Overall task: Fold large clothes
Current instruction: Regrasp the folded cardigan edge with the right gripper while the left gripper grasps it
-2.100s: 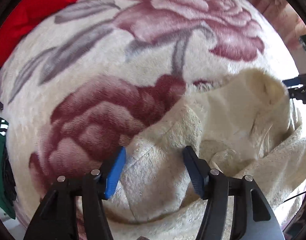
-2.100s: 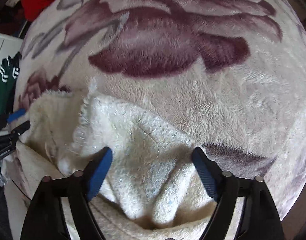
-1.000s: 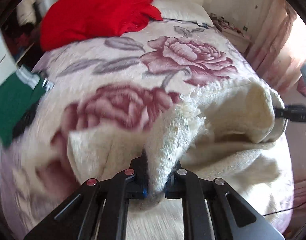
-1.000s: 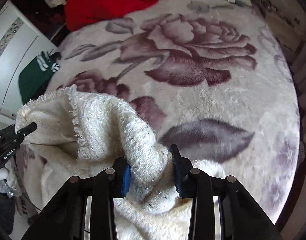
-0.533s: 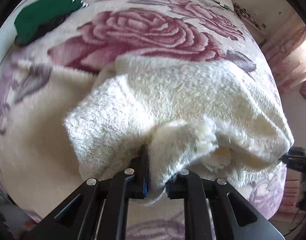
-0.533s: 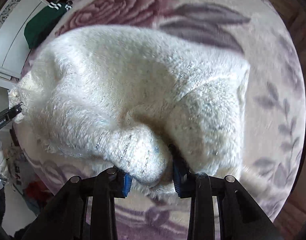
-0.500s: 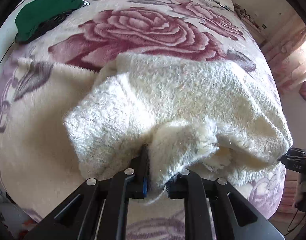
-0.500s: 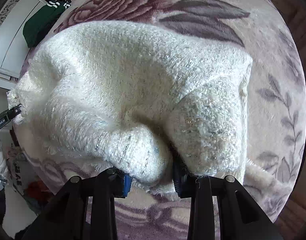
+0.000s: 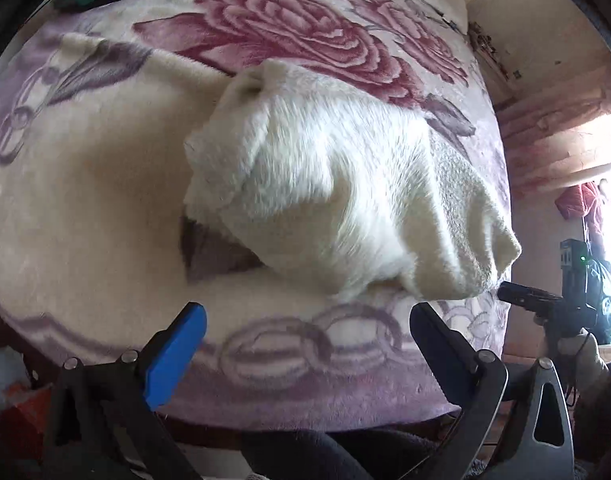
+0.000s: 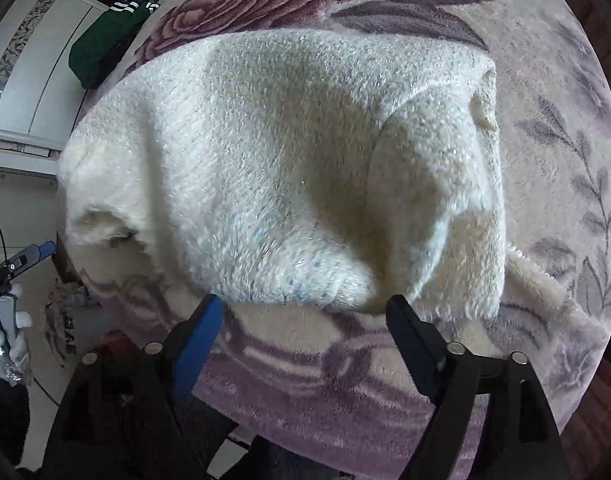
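left wrist view: left gripper [image 9: 305, 328] wide open, right gripper [image 10: 305, 316] too, fuzzy white sweater [image 10: 273, 168] bunched on rose blanket [image 9: 85, 168].

Gaping left gripper [image 9: 305, 332] near white sweater [image 9: 345, 192]

Half a second ago both claws were clamped on the white sweater [image 10: 273, 168]. Now the left claw [image 9: 305, 332] and right claw [image 10: 305, 320] stand open, and the sweater lies folded on the bed [image 9: 85, 200].
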Available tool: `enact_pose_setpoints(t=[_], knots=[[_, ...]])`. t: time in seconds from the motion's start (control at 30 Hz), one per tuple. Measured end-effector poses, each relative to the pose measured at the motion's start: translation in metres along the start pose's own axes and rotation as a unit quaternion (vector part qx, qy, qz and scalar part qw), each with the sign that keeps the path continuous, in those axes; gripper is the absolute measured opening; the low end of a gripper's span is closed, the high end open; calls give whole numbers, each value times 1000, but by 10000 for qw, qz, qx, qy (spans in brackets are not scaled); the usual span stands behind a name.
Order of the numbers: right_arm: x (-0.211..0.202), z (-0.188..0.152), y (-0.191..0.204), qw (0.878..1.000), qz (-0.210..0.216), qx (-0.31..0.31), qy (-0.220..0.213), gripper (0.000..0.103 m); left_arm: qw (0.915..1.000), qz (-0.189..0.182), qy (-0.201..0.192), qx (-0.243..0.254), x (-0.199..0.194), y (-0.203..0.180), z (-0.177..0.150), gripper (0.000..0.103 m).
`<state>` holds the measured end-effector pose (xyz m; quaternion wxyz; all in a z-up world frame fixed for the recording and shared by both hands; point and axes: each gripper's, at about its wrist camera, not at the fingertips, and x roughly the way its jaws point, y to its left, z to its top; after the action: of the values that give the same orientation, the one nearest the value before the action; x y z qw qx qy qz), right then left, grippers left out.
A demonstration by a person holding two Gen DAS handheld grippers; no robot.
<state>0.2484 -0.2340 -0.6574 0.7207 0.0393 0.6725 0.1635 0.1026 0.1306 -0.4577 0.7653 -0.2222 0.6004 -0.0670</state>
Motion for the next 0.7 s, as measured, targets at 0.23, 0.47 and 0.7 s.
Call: enact_pose_setpoints(t=[0.23, 0.47, 0.7], knots=[[-53, -6, -63, 9854, 632, 1474, -574, 93, 9983, 70, -554, -188, -11, 11, 93, 103], [-44, 78, -120, 9520, 1315, 2602, -934, 93, 9985, 205, 509, -71, 108, 20, 214, 103], [50, 137, -131, 9413, 1535, 2991, 309, 93, 9952, 74, 875, 441, 158, 19, 229, 43]])
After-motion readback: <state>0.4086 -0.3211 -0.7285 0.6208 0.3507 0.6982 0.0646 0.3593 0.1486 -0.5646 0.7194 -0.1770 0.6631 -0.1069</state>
